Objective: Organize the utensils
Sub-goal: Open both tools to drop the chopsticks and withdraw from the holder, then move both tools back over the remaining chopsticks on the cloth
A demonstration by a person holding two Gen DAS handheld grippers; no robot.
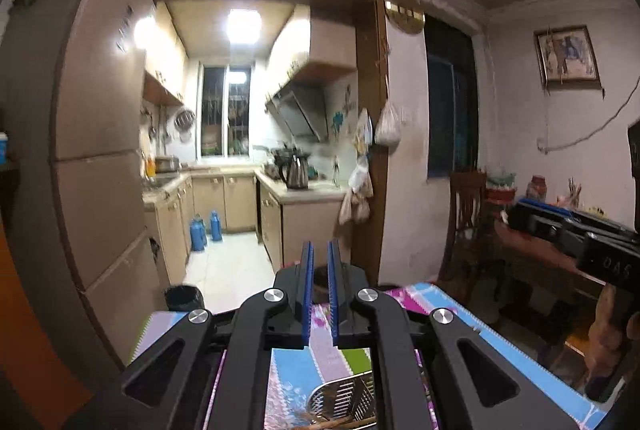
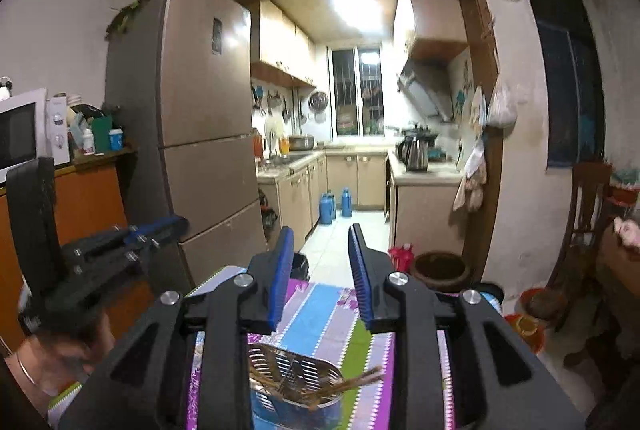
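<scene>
A perforated metal utensil holder (image 2: 296, 374) stands on the colourful tablecloth (image 2: 320, 314), low in the right wrist view, with brown chopsticks (image 2: 352, 382) lying in it and sticking out to the right. It also shows in the left wrist view (image 1: 344, 398), below the jaws. My right gripper (image 2: 320, 242) is open and empty, raised above and behind the holder. My left gripper (image 1: 320, 250) has its jaws nearly together with nothing between them, also raised above the table. Each gripper shows in the other's view: the right one (image 1: 576, 234) and the left one (image 2: 132, 234).
The table's far edge (image 1: 400, 290) faces a kitchen doorway. A tall fridge (image 2: 192, 117) stands left, a microwave (image 2: 20, 133) on an orange cabinet further left. A wooden chair (image 1: 464, 213) and cluttered side table are right. A dark bin (image 1: 182, 296) and a brown pot (image 2: 440, 270) sit on the floor.
</scene>
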